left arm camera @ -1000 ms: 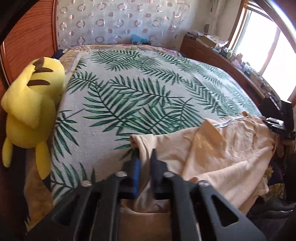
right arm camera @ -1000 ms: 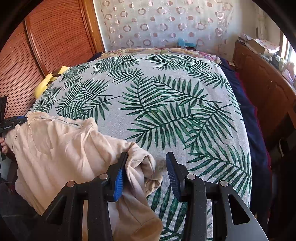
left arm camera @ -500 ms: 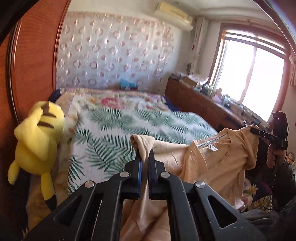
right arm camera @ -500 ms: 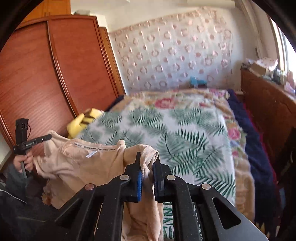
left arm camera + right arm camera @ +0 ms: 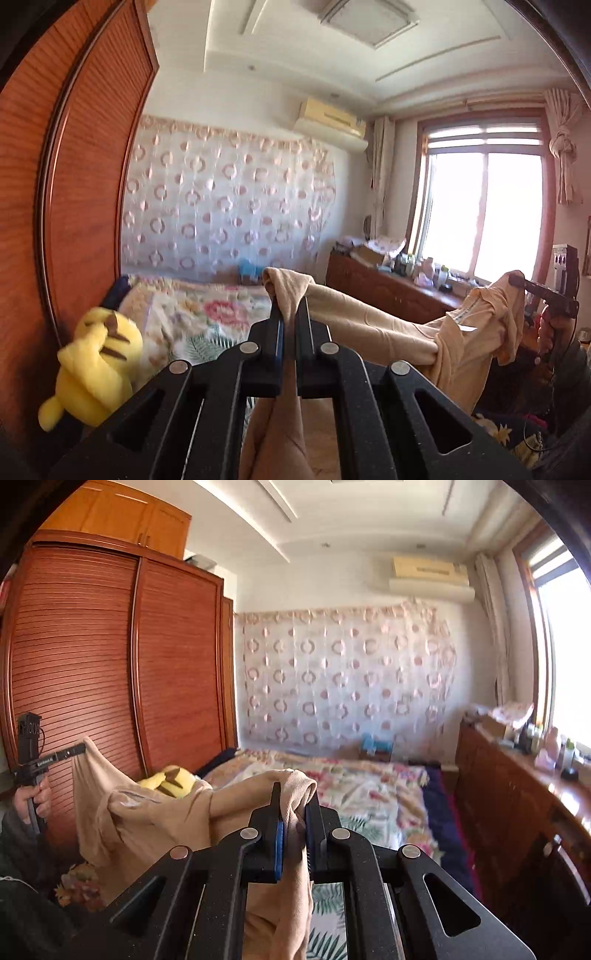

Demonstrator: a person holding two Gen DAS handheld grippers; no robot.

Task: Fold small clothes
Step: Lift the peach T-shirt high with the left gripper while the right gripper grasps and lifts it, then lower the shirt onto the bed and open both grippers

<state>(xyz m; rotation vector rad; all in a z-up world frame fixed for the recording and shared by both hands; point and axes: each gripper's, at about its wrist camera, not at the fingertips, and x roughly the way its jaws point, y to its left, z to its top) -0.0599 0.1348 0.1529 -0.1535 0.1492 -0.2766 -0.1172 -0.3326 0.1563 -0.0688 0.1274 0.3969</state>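
Aloft, both grippers, left gripper (image 5: 291,314) and right gripper (image 5: 293,805), apparently pinch the beige shirt (image 5: 373,314).

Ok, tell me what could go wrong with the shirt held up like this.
1. Each hand-held gripper pinches only a small bunch of the beige shirt: the left hand-held gripper and the right hand-held gripper grip near an edge, so a tug might slip it free.
2. The shirt sags twisted between them, so laying it on the bed may trap wrinkles.
3. The yellow plush toy sits by the bed's edge and might catch the cloth.
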